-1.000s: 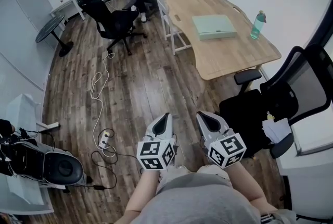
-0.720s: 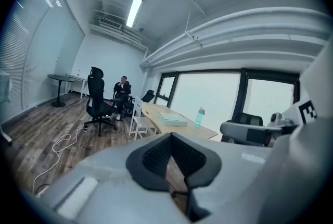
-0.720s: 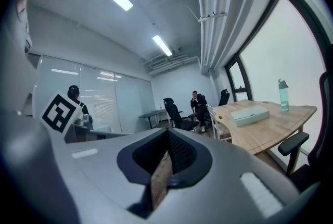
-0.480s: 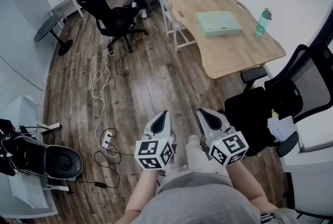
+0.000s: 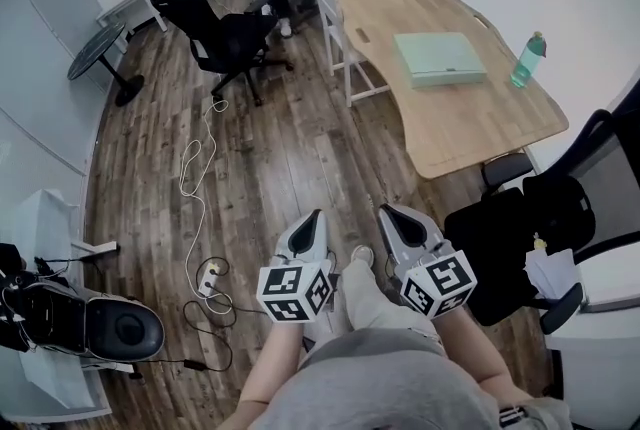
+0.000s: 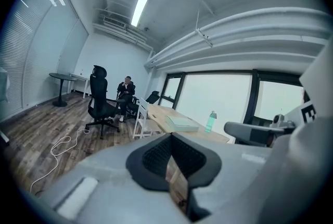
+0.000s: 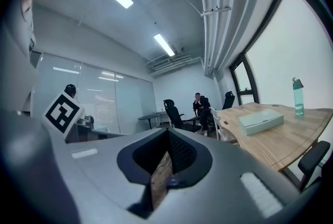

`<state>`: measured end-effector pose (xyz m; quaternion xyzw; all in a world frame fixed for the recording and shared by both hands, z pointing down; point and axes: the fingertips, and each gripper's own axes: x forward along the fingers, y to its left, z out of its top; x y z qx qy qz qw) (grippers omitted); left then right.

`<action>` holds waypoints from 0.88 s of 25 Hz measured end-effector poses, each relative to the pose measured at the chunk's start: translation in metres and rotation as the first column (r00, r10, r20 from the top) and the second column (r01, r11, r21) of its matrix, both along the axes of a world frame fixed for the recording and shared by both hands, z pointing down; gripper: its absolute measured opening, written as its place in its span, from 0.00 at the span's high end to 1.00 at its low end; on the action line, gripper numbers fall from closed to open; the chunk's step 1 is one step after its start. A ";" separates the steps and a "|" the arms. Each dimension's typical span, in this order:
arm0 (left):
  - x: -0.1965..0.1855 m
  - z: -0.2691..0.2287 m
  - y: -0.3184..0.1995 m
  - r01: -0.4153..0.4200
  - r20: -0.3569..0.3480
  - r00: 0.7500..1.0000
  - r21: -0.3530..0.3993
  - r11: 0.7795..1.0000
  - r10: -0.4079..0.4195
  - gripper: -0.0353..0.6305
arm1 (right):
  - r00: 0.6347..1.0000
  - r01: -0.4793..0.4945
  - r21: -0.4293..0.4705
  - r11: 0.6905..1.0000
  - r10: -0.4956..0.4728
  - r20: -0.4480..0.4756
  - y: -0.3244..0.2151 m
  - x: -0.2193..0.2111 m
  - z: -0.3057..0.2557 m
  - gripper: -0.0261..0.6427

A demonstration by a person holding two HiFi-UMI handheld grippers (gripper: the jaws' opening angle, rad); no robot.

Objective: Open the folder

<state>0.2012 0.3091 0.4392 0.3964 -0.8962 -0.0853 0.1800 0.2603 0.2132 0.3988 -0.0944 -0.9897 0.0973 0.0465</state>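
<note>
Well apart from folder point(image 5: 438, 58), flat on table point(image 5: 470, 123). Likely light, stiff, smooth; best lifted by cover's free edge. Left gripper point(image 5: 315, 220), right gripper point(image 5: 390, 215) clenched on nothing.

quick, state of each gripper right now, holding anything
Left gripper: closed, holding nothing.
Right gripper: closed, holding nothing.

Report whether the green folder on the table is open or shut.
Shut: the folder lies flat on the table as one closed block, its cover down, no pages showing.
</note>
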 end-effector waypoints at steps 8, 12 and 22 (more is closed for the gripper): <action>-0.094 -0.010 -0.039 -0.043 0.018 0.999 0.005 0.999 0.043 0.94 | 0.999 -0.051 0.017 0.999 0.051 0.011 -0.044 -0.096 -0.010 0.96; -0.136 -0.013 -0.063 -0.070 0.010 0.997 0.012 0.997 0.070 0.94 | 0.997 -0.079 0.033 0.996 0.079 0.011 -0.069 -0.135 -0.013 0.96; -0.217 -0.020 -0.135 -0.152 0.046 0.987 0.008 0.988 0.151 0.94 | 0.988 -0.151 0.031 0.988 0.150 0.015 -0.134 -0.208 -0.018 0.96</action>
